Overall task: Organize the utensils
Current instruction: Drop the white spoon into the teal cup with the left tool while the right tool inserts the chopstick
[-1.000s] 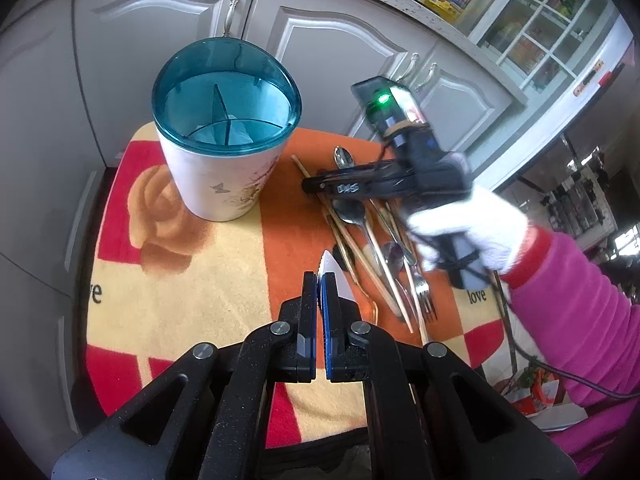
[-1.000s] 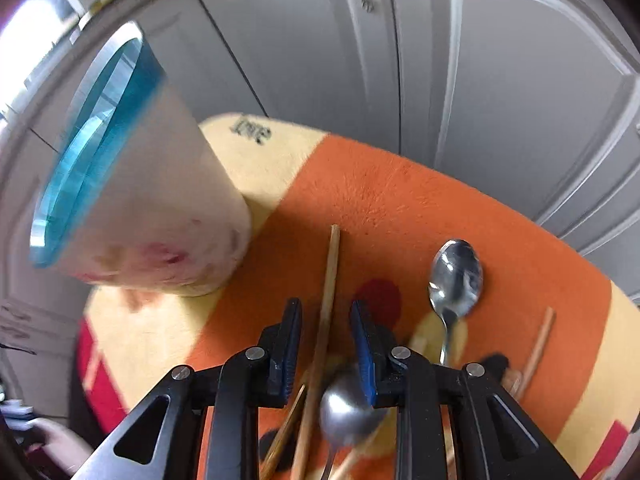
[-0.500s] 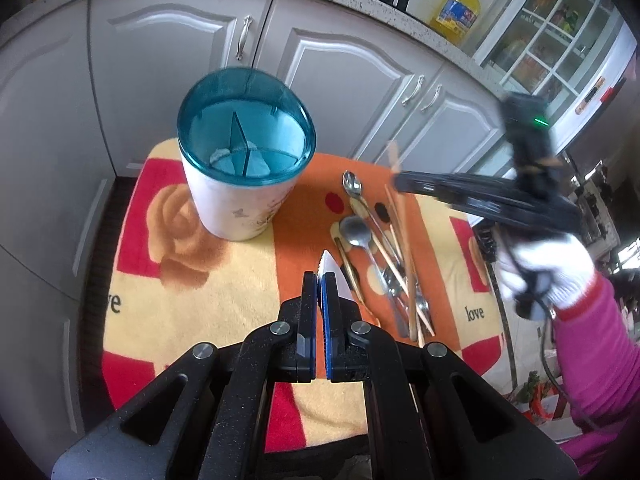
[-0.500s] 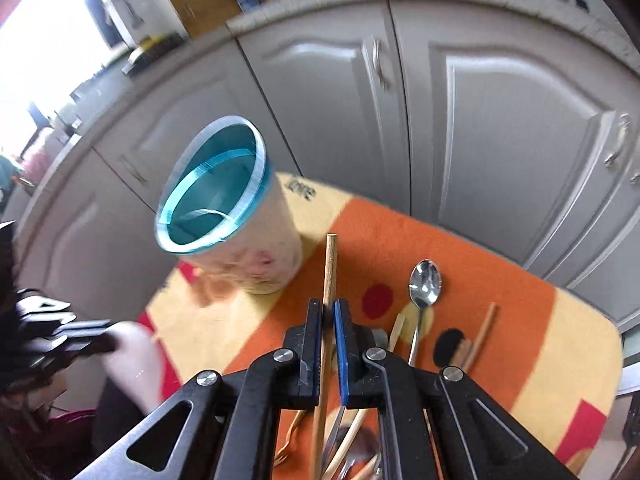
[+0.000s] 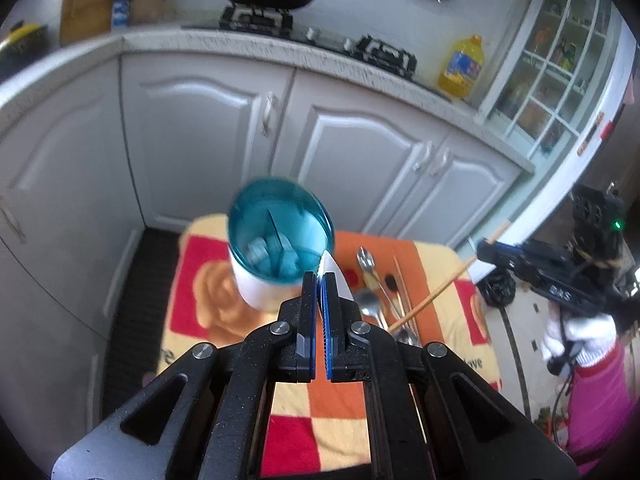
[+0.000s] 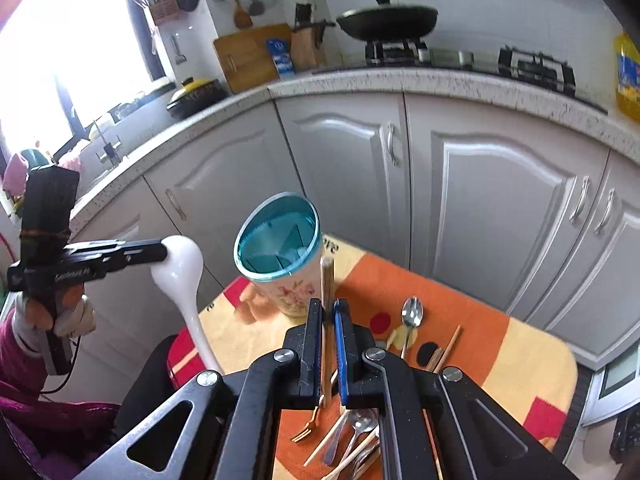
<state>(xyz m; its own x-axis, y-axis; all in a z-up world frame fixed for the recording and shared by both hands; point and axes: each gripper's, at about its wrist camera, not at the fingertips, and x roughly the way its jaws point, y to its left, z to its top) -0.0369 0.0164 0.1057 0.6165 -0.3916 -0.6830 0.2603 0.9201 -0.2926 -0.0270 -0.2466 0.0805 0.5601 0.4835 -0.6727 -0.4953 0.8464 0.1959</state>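
Both grippers have lifted higher above the orange patterned cloth (image 5: 352, 412). Our right gripper (image 6: 329, 316) pinches a wooden chopstick (image 6: 327, 280); our left gripper (image 5: 319, 292) clamps a white ceramic spoon (image 6: 182, 276), near the teal-rimmed utensil holder (image 5: 280, 240).

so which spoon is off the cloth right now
The white ceramic spoon, held up in the left gripper; the metal spoons lie on the cloth.
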